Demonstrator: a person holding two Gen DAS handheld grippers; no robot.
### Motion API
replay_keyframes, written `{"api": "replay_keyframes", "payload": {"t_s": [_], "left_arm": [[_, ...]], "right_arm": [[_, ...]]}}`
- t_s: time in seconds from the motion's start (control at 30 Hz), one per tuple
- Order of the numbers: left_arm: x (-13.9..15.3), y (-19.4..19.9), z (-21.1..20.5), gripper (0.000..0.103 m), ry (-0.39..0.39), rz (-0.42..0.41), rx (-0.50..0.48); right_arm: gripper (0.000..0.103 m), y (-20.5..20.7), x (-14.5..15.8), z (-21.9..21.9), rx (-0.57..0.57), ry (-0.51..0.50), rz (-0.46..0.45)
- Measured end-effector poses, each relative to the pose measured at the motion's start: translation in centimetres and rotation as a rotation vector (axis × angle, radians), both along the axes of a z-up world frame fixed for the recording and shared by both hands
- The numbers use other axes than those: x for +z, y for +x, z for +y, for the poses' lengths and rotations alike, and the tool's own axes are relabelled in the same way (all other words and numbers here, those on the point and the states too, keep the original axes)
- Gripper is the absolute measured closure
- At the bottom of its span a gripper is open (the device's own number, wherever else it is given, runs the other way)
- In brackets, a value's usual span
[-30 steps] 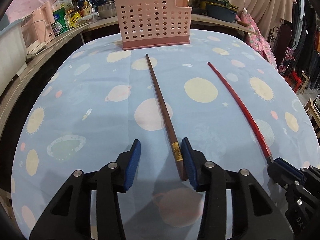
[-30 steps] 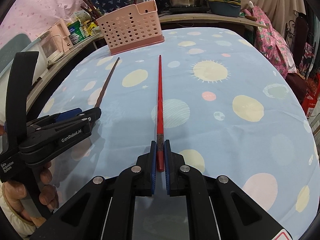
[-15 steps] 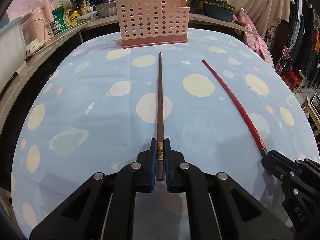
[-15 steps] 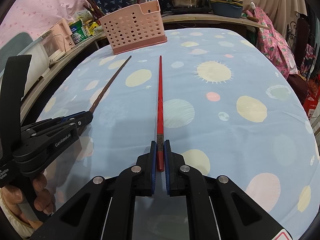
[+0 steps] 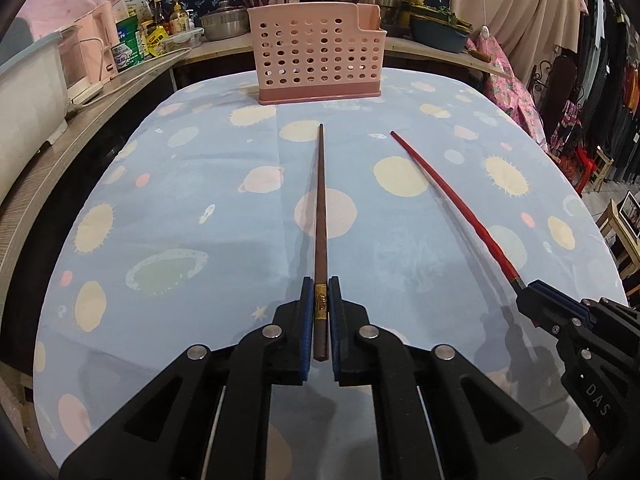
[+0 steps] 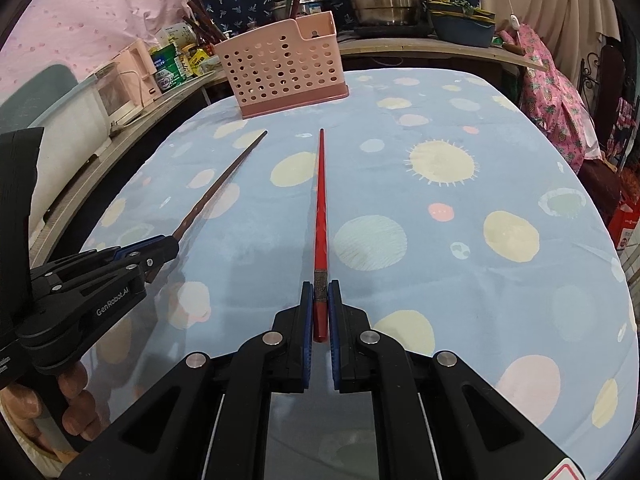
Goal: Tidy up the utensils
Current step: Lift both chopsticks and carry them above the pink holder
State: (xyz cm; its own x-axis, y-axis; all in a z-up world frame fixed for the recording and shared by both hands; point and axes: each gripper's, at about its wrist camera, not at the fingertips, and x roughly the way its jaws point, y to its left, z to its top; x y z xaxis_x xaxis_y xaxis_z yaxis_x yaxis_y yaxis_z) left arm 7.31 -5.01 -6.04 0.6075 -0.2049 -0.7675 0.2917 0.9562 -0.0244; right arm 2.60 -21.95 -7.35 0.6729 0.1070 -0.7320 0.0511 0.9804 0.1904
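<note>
Chopsticks, two: brown chopstick (image 5: pixel 320 216) clamped in your left gripper (image 5: pixel 321 312), red chopstick (image 6: pixel 320 216) in your right gripper (image 6: pixel 320 308), tips over the counter (image 5: pixel 180 208); next, carry both to the pink basket (image 5: pixel 316 60) beyond.

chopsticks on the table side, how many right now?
2: brown chopstick clamped in the left gripper, red chopstick in the right gripper. More sticks may stand behind the pink basket.

"GenRobot.AI" in white on left gripper (image 6: pixel 162 250) body; "DAS" on right gripper (image 5: pixel 528 292) body.
</note>
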Motion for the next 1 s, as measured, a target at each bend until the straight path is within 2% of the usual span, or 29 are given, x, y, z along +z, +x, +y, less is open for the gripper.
{"api": "replay_keyframes", "payload": {"t_s": [0.3, 0.67, 1.0], "left_arm": [[2.7, -0.4, 1.5, 0.096, -0.023, -0.019, 0.018], [6.5, -0.8, 2.0, 0.096, -0.021, -0.085, 0.026], [10.1, -0.6, 2.7, 0.096, -0.064, -0.143, 0.029]], "right_arm": [[0.096, 0.4, 3.3, -0.2, -0.011, -0.001, -0.079], [0.096, 0.5, 6.3, 0.1, -0.001, -0.015, -0.143], [0.096, 0.8, 9.7, 0.5, 0.013, -0.029, -0.206]]}}
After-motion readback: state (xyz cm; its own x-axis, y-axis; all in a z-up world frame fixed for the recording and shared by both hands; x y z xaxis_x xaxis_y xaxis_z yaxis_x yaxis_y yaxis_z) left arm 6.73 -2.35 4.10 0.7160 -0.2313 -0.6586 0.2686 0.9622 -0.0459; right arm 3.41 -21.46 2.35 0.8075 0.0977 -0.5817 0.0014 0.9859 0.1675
